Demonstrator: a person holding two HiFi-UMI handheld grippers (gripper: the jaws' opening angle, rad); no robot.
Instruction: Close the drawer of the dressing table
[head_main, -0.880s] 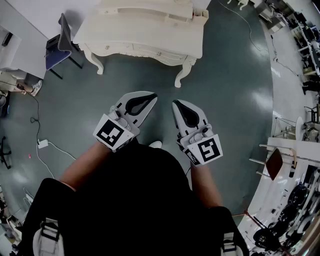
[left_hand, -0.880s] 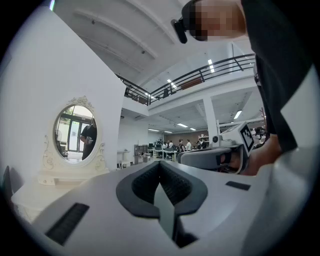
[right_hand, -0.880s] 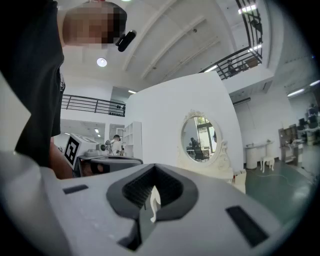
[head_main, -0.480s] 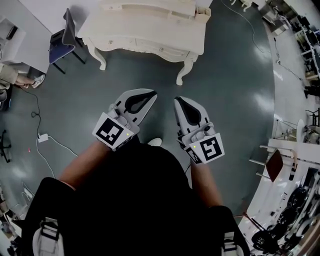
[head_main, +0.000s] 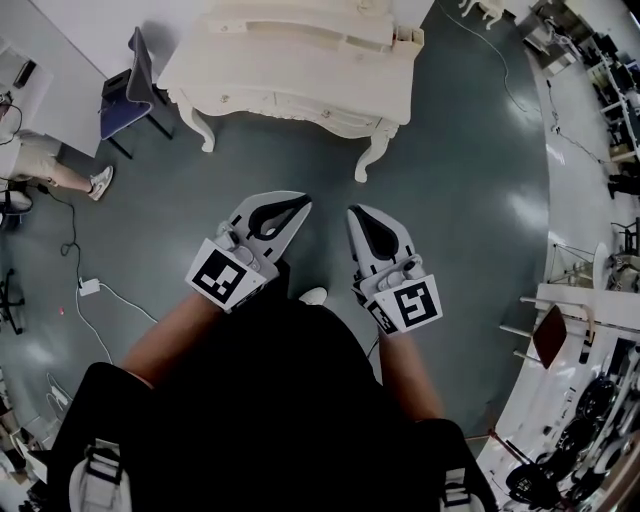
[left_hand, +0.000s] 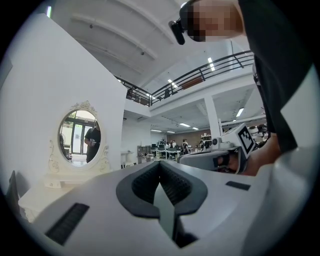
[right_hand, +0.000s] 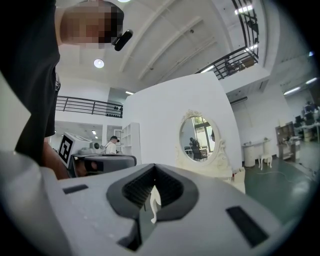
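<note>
Dressing table (head_main: 300, 70) stands across the grey floor (head_main: 460, 190), well apart from the person, with its front towards them. Which drawer is open I cannot tell from here. Left tongs (head_main: 300, 202) and right tongs (head_main: 356, 214) are both closed tight with nothing in them, held level ahead of the body. This looks like the approach step. The next move calls for walking up, finding the open drawer front and pushing it in.
</note>
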